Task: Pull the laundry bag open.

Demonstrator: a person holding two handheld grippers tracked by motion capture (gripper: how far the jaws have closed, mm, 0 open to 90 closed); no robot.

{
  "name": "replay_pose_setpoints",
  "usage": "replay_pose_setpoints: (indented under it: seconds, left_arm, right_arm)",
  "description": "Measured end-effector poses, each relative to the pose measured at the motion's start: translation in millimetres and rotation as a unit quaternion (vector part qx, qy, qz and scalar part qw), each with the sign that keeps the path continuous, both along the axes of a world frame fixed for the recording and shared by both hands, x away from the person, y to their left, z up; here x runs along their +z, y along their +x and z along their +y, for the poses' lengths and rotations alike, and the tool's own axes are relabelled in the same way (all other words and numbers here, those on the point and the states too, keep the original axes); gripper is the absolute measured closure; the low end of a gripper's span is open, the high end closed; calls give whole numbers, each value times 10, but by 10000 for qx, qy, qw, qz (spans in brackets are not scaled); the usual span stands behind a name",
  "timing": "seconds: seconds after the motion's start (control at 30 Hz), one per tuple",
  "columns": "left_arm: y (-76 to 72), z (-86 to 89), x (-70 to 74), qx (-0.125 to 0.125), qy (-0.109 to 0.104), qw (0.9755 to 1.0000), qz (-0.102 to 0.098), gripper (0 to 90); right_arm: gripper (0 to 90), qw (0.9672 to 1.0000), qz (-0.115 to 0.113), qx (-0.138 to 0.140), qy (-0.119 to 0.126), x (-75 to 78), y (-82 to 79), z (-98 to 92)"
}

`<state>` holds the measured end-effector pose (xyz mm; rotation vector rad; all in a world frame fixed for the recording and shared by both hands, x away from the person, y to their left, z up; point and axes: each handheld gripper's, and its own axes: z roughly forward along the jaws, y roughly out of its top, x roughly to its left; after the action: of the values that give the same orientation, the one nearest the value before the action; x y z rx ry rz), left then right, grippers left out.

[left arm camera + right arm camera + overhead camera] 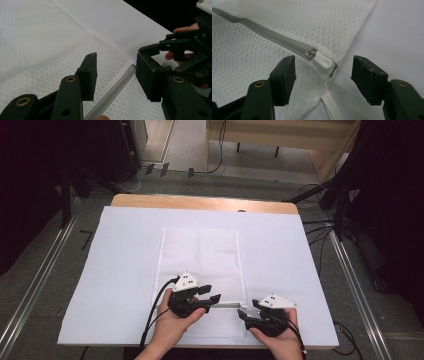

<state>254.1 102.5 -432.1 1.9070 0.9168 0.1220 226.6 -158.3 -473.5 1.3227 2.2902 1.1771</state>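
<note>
Two grippers: your black two-jaw left gripper (212, 298) and black two-jaw right gripper (246, 313) both work at the near end of the bag; each has its jaws spread, with nothing clamped between them.
Bag, position: the white mesh zippered laundry bag (200, 252) lies flat on the white padded table cover (120, 270), long axis running from 12 to 6 o'clock, centred and toward your edge.
Bag, handling: judged light, limp and thin; expect the mesh to bunch or lift with any pull, so one side needs pinning while the other moves.
Zipper: the grey zipper tape (274, 37) crosses the bag near its 6 o'clock end, roughly from 9 to 3 o'clock.
Where to hold: the small white tab-shaped zipper pull (323, 60), behind its metal slider (311, 53), sits at the 3 o'clock corner of the bag; it looks slick and narrow, so close squarely on it.
Left hand (172, 325), pose: wrapped under its gripper, jaws aimed toward 3 o'clock, straddling the zipper line just above the mesh.
Right hand (280, 337), pose: cupped beneath its gripper, jaws aimed toward 10 o'clock, the pull lying between and just beyond the tips, not touching either.
Contact: whether either jaw rests on the mesh cannot be told.
</note>
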Motion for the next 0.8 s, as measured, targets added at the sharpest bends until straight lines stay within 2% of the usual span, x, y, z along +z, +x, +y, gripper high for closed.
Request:
replay_pose_setpoints:
  seconds: [0.07, 0.1, 0.13, 0.23, 0.37, 0.47, 0.53, 0.6, 0.63, 0.67, 0.7, 0.73, 0.8]
  left_arm:
    - [-8, -57, -41, -90, 136, 9999, 44, 525]
    - [-11, -73, -52, -128, 119, 9998, 38, 528]
    - [-20, -98, -58, -166, 71, 9998, 53, 532]
    - [-26, -121, -63, -197, 67, 9998, 49, 543]
    - [-31, -189, -116, -255, 165, 9995, 75, 559]
    - [-21, -240, -156, -321, 207, 9992, 143, 579]
    - [-16, -263, -173, -357, 183, 9990, 189, 589]
    - [-11, -329, -220, -439, 272, 9982, 293, 647]
    - [-11, -329, -220, -439, 272, 9982, 293, 670]
    - [-15, -369, -252, -517, 353, 9976, 297, 693]
    - [-15, -369, -252, -517, 353, 9976, 297, 716]
    - [-15, -398, -277, -530, 416, 9972, 339, 751]
    - [-13, -409, -291, -543, 438, 9969, 371, 824]
  right_arm:
    - [389, 10000, 19, -19, -6, -78, -17, 39]
    - [372, 10000, -9, -28, -91, -105, -32, 64]
    - [376, 9991, -188, 136, -345, -106, -70, 92]
    - [397, 9992, -227, 78, -317, -123, -86, 75]
    - [491, 9983, -369, -30, -458, -134, -103, 80]
    - [572, 9982, -387, -109, -453, -134, -113, 79]
    - [590, 9982, -396, -83, -433, -136, -116, 80]
    - [689, 9981, -425, -3, -447, -134, -125, 86]
    - [689, 9981, -425, -3, -447, -134, -125, 86]
    - [761, 9981, -413, 12, -447, -129, -122, 82]
    - [761, 9981, -413, 12, -447, -129, -122, 82]
    - [827, 9985, -377, 45, -385, -127, -114, 76]
    - [853, 9986, -365, 61, -369, -125, -112, 74]
